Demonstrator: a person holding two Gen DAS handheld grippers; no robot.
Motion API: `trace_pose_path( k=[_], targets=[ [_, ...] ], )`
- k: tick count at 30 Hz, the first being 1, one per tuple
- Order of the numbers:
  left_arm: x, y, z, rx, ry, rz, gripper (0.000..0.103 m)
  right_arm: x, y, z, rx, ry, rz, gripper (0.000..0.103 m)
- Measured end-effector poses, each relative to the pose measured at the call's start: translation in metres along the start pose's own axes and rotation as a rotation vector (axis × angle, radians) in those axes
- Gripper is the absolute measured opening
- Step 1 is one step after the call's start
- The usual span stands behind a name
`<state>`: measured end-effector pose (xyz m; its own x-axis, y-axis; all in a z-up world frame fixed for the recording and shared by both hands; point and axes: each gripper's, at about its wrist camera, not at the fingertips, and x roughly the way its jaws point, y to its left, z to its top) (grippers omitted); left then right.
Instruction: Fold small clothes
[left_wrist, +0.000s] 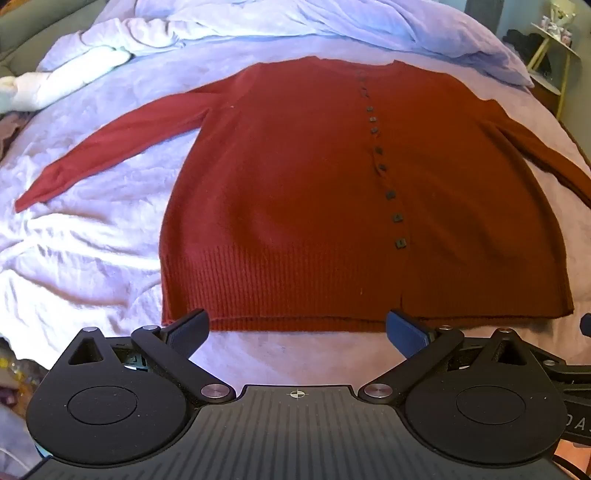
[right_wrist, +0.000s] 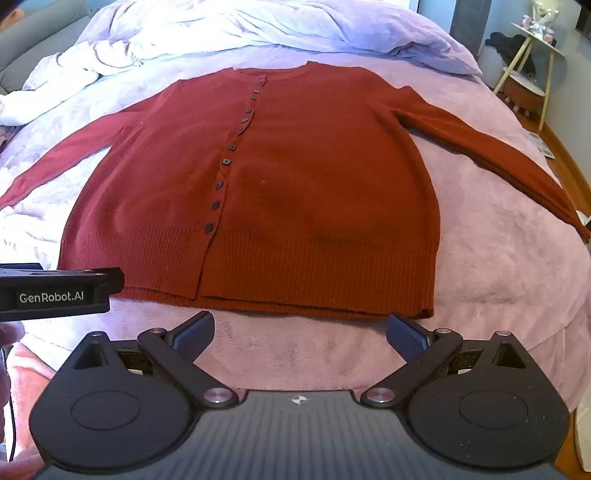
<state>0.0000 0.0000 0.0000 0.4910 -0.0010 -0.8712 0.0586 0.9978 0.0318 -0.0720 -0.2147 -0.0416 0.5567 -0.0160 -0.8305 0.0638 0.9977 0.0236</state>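
Red knitted button-front cardigan (left_wrist: 295, 192) is lying flat, front up, filling the middle of both wrist views on a lilac plush bedspread (left_wrist: 92, 240). Sleeves are spreading out toward the left and right edges of the frame; the row of small dark square buttons (left_wrist: 388, 194) is running down its front, the ribbed hem is facing the lower part of the frame.

Left gripper (left_wrist: 297, 326) is sitting at the bottom centre of its view, blue-padded fingers (left_wrist: 408, 332) standing wide apart, nothing between them, tips hovering just in front of the hem, not visibly touching it.

Right gripper (right_wrist: 299, 328) is showing the same: fingers (right_wrist: 194, 332) spread fully, holding nothing, bare bedspread between them, hem just beyond the tips.

Crumpled pale lavender duvet (right_wrist: 221, 33) is bunching along the top of the frame behind the collar.
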Motion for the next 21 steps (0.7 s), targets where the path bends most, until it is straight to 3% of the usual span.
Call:
trace_pose_path(
  k=[21],
  targets=[
    [0.0000, -0.0093, 0.0005, 0.009, 0.022, -0.018, 0.103, 0.0041, 0.0011, -0.0006, -0.013, -0.004, -0.006, 0.099]
  ],
)
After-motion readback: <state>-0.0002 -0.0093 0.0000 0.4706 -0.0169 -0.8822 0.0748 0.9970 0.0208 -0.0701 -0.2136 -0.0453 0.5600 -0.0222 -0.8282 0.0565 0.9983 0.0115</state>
